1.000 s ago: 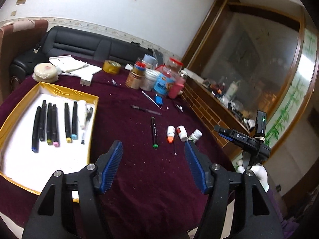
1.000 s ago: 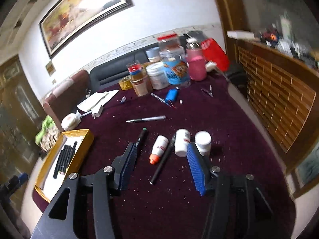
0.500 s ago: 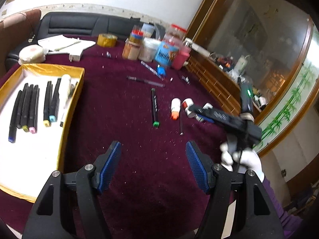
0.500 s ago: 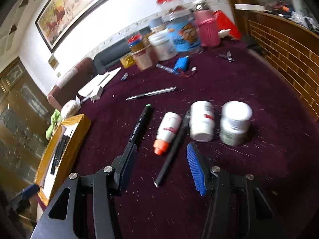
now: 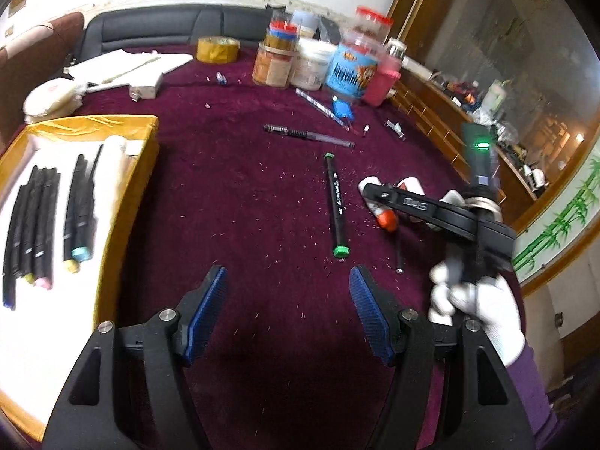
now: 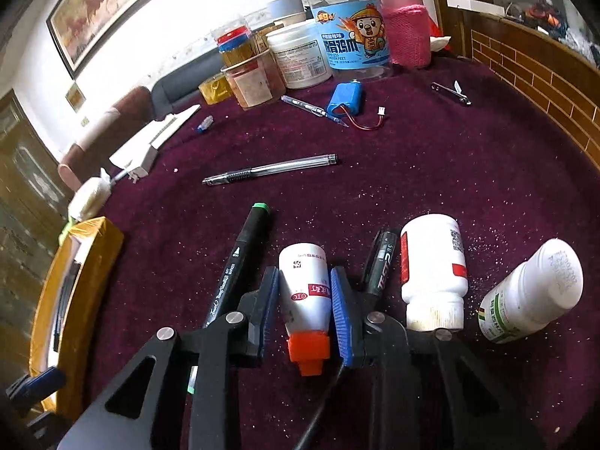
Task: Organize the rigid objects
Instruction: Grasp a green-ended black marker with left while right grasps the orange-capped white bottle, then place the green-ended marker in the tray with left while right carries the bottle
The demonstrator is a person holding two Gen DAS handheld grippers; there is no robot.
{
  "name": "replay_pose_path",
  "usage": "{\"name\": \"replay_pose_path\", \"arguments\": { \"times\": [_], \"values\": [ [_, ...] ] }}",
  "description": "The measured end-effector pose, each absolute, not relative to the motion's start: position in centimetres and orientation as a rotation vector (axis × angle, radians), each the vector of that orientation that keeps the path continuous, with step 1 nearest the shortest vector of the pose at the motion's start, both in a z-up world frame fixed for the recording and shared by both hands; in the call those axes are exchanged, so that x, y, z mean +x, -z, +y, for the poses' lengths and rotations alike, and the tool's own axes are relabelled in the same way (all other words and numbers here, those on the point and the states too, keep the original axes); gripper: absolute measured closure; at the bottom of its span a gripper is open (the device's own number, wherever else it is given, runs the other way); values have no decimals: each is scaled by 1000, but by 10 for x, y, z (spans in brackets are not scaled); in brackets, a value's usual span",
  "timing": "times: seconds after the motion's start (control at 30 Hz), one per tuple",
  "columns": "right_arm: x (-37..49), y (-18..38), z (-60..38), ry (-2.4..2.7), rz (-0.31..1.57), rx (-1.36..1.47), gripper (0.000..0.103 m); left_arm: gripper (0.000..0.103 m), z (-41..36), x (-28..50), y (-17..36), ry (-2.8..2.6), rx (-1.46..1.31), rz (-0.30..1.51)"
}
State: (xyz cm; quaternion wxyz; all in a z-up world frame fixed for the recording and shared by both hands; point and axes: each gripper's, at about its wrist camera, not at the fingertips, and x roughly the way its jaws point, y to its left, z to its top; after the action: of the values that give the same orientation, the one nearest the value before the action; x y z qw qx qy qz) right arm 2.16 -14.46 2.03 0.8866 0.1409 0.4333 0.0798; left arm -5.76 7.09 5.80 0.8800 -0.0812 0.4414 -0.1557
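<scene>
At the far left of the maroon-covered worktop [image 5: 243,195] sits the yellow-rimmed tray [image 5: 148,150], with a row of black markers [image 5: 37,225] lying inside it on its white lining. To the right of the tray, the left gripper [image 5: 287,309] hovers above bare cloth, its blue fingers [image 5: 208,313] spread wide with nothing between them. Further right of the tray lies a black marker with green caps [image 6: 240,258], and beyond it, nearer the jars [image 6: 348,37] at the back, a clear pen [image 6: 270,169]. Right of the green-capped marker, the right gripper [image 6: 304,305] has its fingers [image 6: 339,307] closed against the sides of a small white bottle with an orange cap [image 6: 305,300], which lies on the cloth. A black pen [image 6: 380,262] lies just beside it, then a white pill bottle [image 6: 433,270] on its side, then another white bottle [image 6: 532,292], tilted, farthest from the tray.
</scene>
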Motion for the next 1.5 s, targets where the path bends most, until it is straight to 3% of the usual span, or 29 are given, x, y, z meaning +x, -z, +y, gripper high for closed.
{"name": "replay_pose_path", "arguments": {
  "times": [0.37, 0.4, 0.43, 0.47, 0.5, 0.73, 0.77, 0.83, 0.9, 0.97, 1.0, 1.5],
  "values": [
    [19, -12, -173, -233, 911, 492, 80, 38, -26, 17, -15, 332, 130, 955],
    [19, -12, -172, -231, 910, 485, 80, 42, -31, 21, -11, 322, 171, 945],
    [19, -13, -170, -228, 910, 474, 80, 58, -30, 20, -13, 331, 164, 925],
    [19, -13, -168, -225, 909, 460, 80, 68, -28, 18, -14, 342, 161, 925],
    [19, -14, -166, -221, 908, 442, 80, 92, -25, 15, -17, 361, 163, 936],
    [19, -16, -161, -201, 910, 401, 80, 90, -4, -8, -19, 379, 122, 976],
    [19, -16, -160, -198, 910, 394, 80, 88, -8, -4, -17, 379, 120, 981],
    [18, -16, -158, -192, 906, 377, 80, 70, -18, 2, -14, 373, 140, 960],
    [18, -16, -157, -189, 900, 362, 79, 67, -28, 3, -12, 363, 188, 920],
    [18, -16, -154, -184, 895, 338, 79, 78, -28, 2, -12, 371, 177, 909],
    [18, -17, -151, -180, 891, 318, 79, 91, -24, 1, -13, 384, 146, 917],
    [15, -15, -151, -182, 867, 318, 79, 91, 159, -105, -74, 359, -323, 739]
  ]
}}
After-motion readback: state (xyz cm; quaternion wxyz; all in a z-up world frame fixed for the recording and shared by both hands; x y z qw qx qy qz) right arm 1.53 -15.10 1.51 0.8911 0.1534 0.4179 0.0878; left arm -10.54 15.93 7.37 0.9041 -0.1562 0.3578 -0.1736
